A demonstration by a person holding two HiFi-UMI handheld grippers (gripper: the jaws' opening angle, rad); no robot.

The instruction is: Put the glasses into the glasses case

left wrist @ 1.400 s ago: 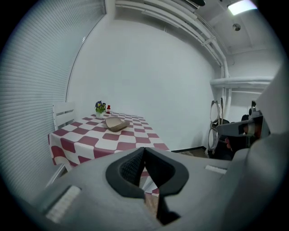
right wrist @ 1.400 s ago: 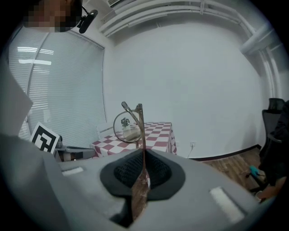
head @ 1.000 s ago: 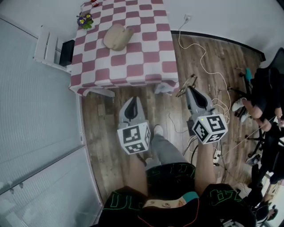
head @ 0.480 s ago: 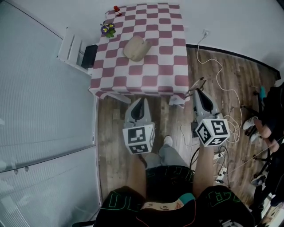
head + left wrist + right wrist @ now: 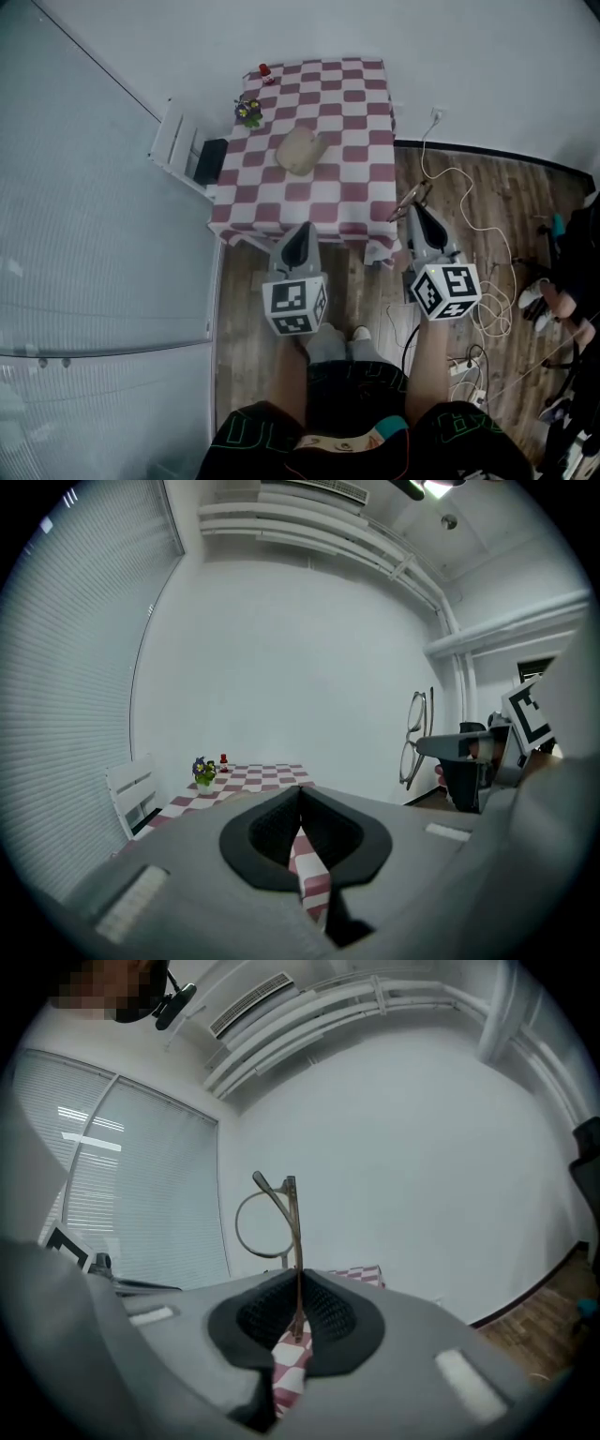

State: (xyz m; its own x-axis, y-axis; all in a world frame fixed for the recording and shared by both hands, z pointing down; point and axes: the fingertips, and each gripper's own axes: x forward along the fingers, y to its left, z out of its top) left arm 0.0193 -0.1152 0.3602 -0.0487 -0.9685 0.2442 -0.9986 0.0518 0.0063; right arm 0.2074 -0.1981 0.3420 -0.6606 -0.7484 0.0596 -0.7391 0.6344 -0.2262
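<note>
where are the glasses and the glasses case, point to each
glasses (image 5: 295, 1251), right gripper view, frame just above the jaws
glasses case (image 5: 300, 150), head view, middle of its top

Table (image 5: 323, 192) dead ahead of me at twelve o'clock, pink-and-white checked cloth draped over it. A small pot of flowers (image 5: 248, 111) sits near its far-left corner, around eleven. White slatted chair (image 5: 176, 142) just beside the table, at ten. Blinds (image 5: 84, 234) fill my whole nine o'clock side. Plain white wall (image 5: 469, 56) behind the table. Wood-plank floor (image 5: 473, 211) under me, white cables (image 5: 448, 187) looping over it at two o'clock, one running up to a wall socket (image 5: 437, 115). Overhead, white pipes (image 5: 309, 541) and an air vent (image 5: 246, 1005).
</note>
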